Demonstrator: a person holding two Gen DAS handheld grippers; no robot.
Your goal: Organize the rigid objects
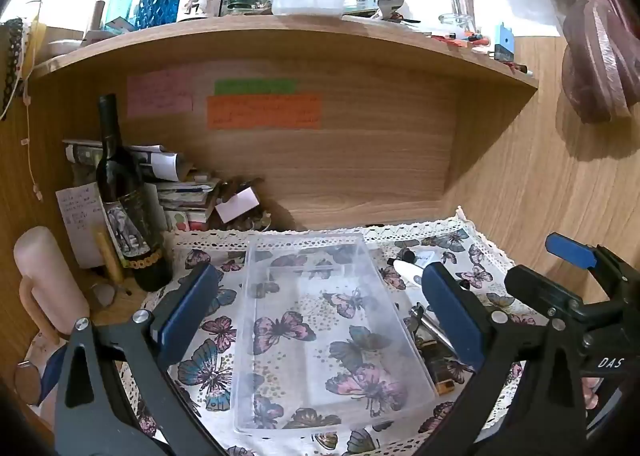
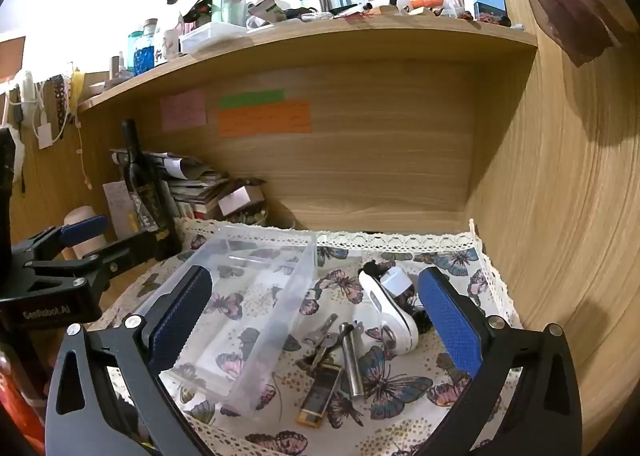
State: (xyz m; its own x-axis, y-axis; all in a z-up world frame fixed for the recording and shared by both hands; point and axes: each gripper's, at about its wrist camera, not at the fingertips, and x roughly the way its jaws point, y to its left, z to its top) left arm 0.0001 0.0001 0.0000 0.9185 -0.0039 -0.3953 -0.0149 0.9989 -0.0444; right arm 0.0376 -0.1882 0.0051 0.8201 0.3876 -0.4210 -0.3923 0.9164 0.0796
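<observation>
Both tongs hang wide apart, holding nothing: the left tongs [image 1: 316, 308], whose body reads "GenRobot.AI", over the clear bin [image 1: 320, 320], the right tongs [image 2: 316, 320] over keys [image 2: 324, 336], a metal cylinder [image 2: 354, 360] and a white device [image 2: 390, 308] beside it on the butterfly-cloth tabletop [image 2: 400, 376]. Beyond stand a wine bottle [image 1: 120, 195] and unreadable notes [image 1: 264, 111].

Open room above the clear bin [image 1: 320, 328]; dark bottle [image 1: 120, 191] and paper stack [image 1: 180, 191] crowd the left; shelf [image 1: 280, 39] caps overhead.

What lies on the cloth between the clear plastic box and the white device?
In the right wrist view, a bunch of keys and a metal cylinder lie between the clear plastic box and the white device.
</observation>
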